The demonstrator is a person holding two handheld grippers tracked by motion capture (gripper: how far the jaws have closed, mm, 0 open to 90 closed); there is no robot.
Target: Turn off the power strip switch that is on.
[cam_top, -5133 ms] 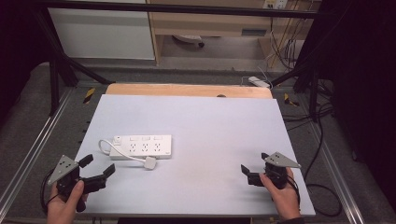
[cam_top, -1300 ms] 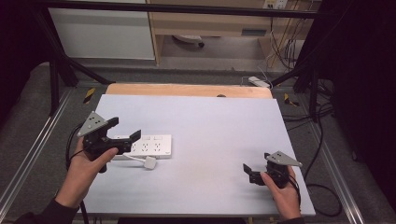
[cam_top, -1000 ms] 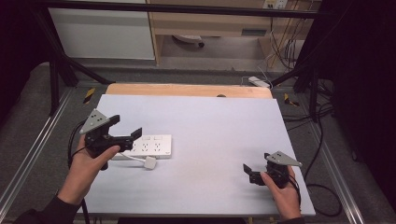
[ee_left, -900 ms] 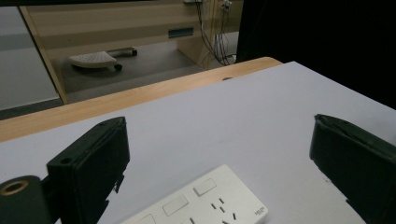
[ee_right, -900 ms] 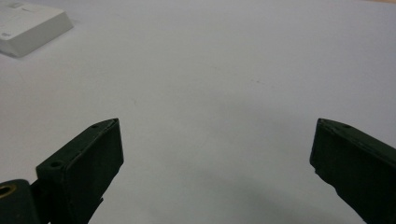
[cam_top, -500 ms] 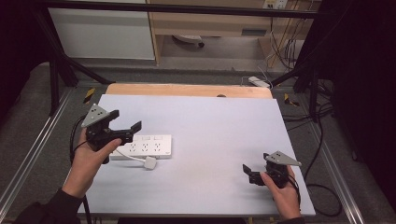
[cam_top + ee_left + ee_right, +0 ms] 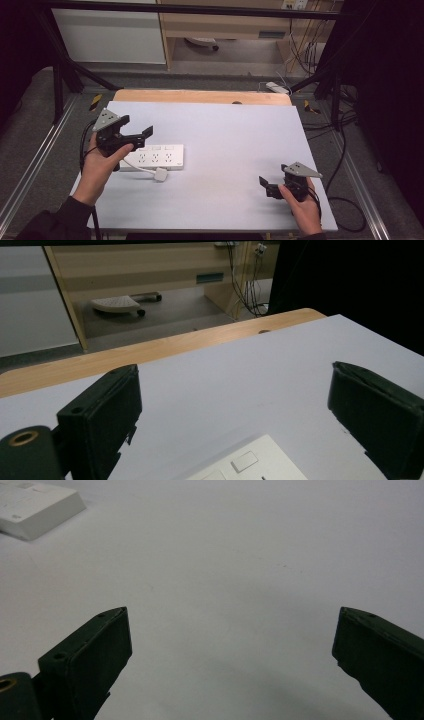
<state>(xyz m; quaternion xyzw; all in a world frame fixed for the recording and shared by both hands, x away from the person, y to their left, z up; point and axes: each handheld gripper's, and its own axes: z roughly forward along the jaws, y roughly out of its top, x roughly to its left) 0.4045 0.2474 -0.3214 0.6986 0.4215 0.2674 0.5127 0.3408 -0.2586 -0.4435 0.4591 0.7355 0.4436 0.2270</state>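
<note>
Where the table's near edge meets the person's forearms, two hand-held grippers are logged. Right gripper: near right of the table, low over bare surface, jaws spread wide, nothing between them; in the right gripper view both black jaws frame plain table. Left gripper: left side, farther in, raised above the left end of the strip, jaws wide apart, holding nothing; in the left gripper view the jaws stand on either side of the strip's top face. Strip: white power strip, flat on the table's left half, long side across the table, well apart from the right gripper; seen also at and. Plug: white, just in front of the strip, joined by a white cord. Beyond: wooden board along the table's far edge; cabinet on the floor behind.
</note>
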